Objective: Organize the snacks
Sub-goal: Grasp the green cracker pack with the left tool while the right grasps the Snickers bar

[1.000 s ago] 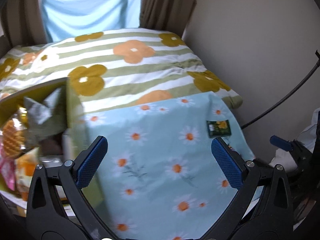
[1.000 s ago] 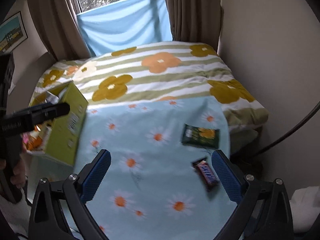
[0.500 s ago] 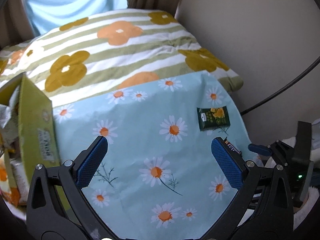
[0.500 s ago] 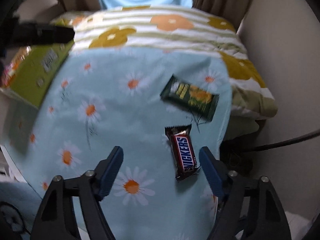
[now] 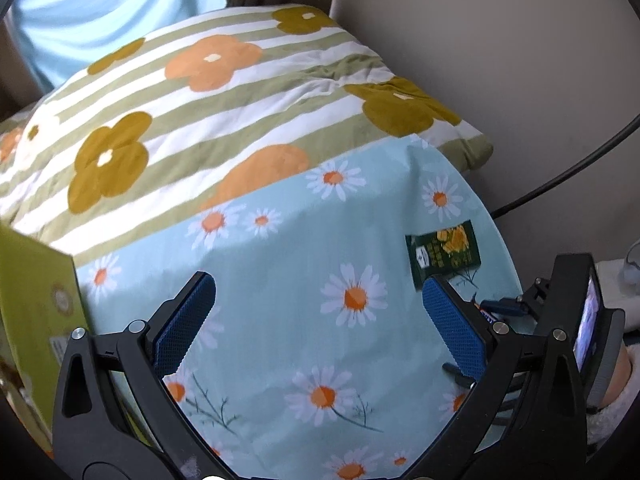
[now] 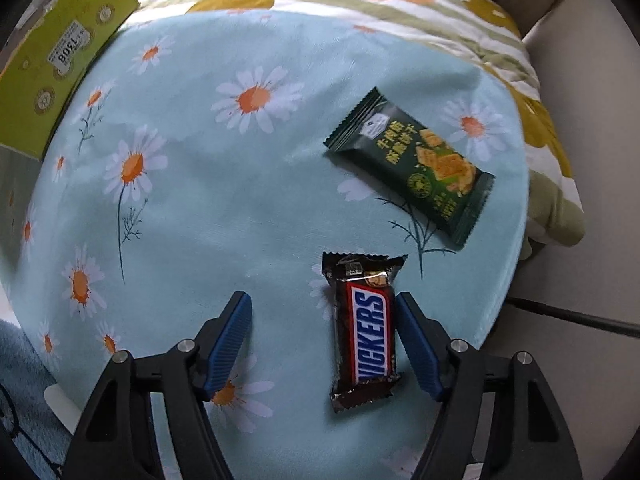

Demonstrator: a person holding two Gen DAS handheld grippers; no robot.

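Observation:
A brown Snickers bar lies on the daisy-print cloth. My right gripper is open and low over it, with the bar against the inner side of the right finger. A dark green cracker packet lies just beyond the bar; it also shows in the left wrist view. A yellow-green snack box stands at the far left, and it also shows at the left edge of the left wrist view. My left gripper is open and empty above the cloth.
The cloth covers a small round table with its edge close on the right. A striped flower quilt lies behind. A black cable runs along the beige wall at right. The right gripper's body shows in the left wrist view.
My right gripper has dropped closer to the Snickers bar, which now lies between its fingers. My left gripper has shifted right, so the snack box has slid to the frame's left edge.

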